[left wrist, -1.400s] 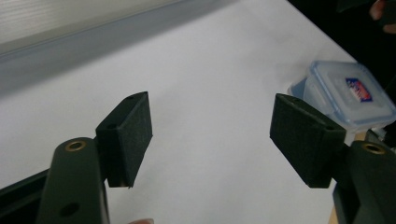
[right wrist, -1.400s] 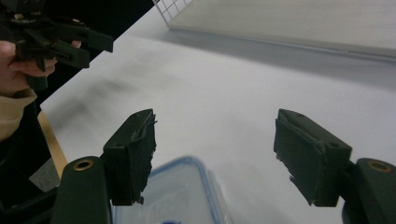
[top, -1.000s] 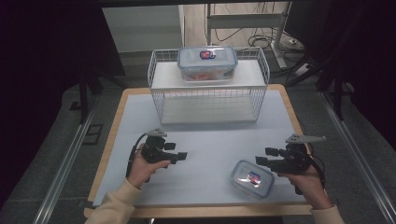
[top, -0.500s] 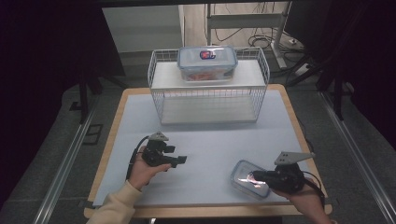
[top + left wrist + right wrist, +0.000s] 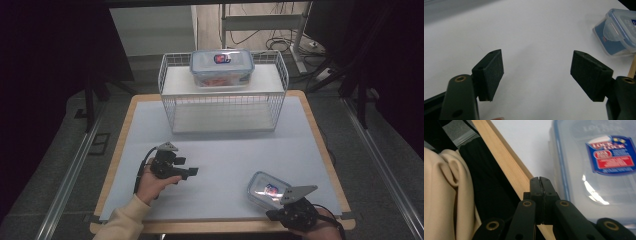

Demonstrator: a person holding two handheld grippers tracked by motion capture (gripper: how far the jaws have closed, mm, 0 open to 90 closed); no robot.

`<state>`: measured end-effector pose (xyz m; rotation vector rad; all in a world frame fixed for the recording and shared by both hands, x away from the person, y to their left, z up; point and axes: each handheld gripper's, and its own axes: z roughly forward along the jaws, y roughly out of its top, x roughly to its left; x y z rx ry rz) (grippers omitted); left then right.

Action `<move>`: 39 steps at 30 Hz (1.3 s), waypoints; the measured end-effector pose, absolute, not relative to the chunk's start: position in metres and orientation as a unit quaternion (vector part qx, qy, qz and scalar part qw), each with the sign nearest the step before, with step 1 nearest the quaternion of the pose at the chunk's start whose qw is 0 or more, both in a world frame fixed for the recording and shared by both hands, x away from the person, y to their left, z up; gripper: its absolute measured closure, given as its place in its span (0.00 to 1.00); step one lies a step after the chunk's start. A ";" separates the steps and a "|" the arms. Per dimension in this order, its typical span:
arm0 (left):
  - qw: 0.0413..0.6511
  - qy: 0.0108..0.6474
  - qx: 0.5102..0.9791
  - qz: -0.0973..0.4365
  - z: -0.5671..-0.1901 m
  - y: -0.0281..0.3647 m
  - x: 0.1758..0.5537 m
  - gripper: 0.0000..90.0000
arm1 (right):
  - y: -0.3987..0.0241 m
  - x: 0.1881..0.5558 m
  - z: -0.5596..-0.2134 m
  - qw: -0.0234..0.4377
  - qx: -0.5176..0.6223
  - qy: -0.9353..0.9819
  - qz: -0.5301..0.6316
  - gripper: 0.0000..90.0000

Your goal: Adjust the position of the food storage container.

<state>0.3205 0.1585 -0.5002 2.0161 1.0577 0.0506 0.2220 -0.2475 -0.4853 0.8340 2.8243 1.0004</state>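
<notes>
The small container [image 5: 269, 190] is a clear plastic box with rounded corners, a blue-trimmed snap lid and a red-and-blue label on top; a streak of light glints off the lid. It lies on the pale counter [image 5: 225, 150] near the front edge, well in front of the wire basket [image 5: 223, 107] and toward the basket's right end. In the high view it sits slightly tilted.

The right tool [image 5: 540, 182] is at the front edge of the counter, far in front of the basket, just beside the container's near corner. Its jaws have just been closing and now stand pressed flat together with nothing between them, their tips over the wooden rim next to the container's side. The right hand [image 5: 320, 225] holds it low, pointing toward the container.

The left tool [image 5: 192, 171] is in front of the basket's left end, held level above the counter by the left hand [image 5: 152, 182], a cream sleeve [image 5: 122, 222] behind it. Its jaws stand wide apart and empty.

A second, larger container [image 5: 221, 66] sits on top of the basket.
</notes>
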 end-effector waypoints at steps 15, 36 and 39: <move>0.421 0.428 0.800 0.011 -0.502 0.161 0.323 0.29 | -0.265 0.241 -0.490 0.044 0.287 0.901 0.321 1.00; 0.418 0.431 0.800 0.012 -0.504 0.161 0.324 0.29 | -0.301 0.261 -0.468 0.086 0.324 0.867 0.368 1.00; 0.418 0.431 0.800 0.012 -0.504 0.161 0.324 0.29 | -0.325 0.264 -0.460 0.108 0.359 0.847 0.376 1.00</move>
